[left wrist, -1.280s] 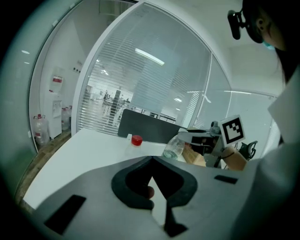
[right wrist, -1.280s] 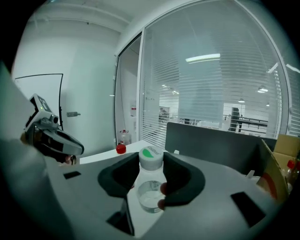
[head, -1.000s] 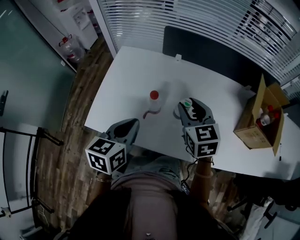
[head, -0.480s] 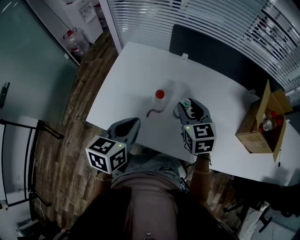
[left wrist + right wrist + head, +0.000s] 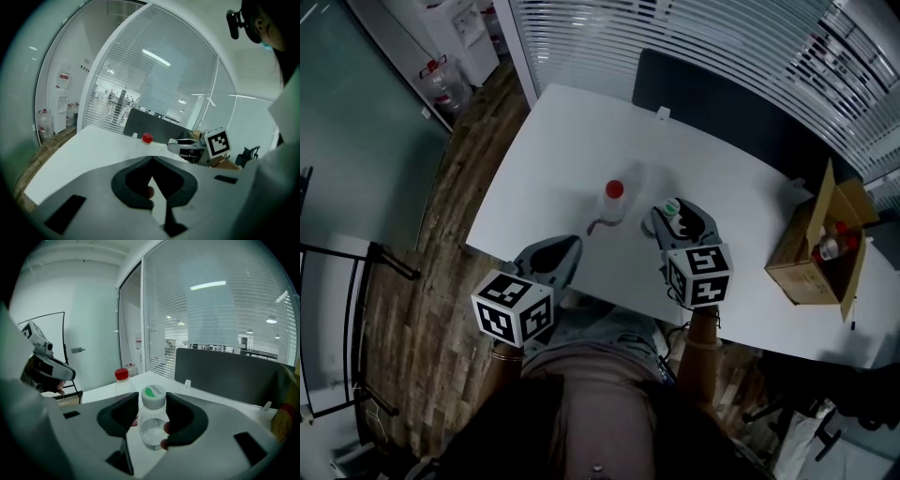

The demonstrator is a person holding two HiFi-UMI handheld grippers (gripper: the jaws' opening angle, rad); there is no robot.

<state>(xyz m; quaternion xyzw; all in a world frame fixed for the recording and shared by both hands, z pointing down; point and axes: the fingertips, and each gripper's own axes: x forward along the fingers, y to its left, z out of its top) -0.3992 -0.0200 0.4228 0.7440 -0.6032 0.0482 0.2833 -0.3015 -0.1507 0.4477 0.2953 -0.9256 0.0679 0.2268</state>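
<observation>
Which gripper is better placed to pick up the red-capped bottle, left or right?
Probably left. The left gripper is empty, jaws together, and the red-capped bottle stands ahead of it on the table. The right gripper is shut on the green-capped bottle.

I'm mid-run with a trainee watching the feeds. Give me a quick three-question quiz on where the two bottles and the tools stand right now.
1. Fill in: in the head view, the clear plastic bottle with the red cap stands upright on the white table, to the ___ of the right tool.
2. What does the right tool grip? A. the red-capped bottle. B. the clear plastic bottle with the green-and-white cap. C. nothing.
3. True or false: the left tool is shut and empty.
Key: 1 left; 2 B; 3 true.
</observation>
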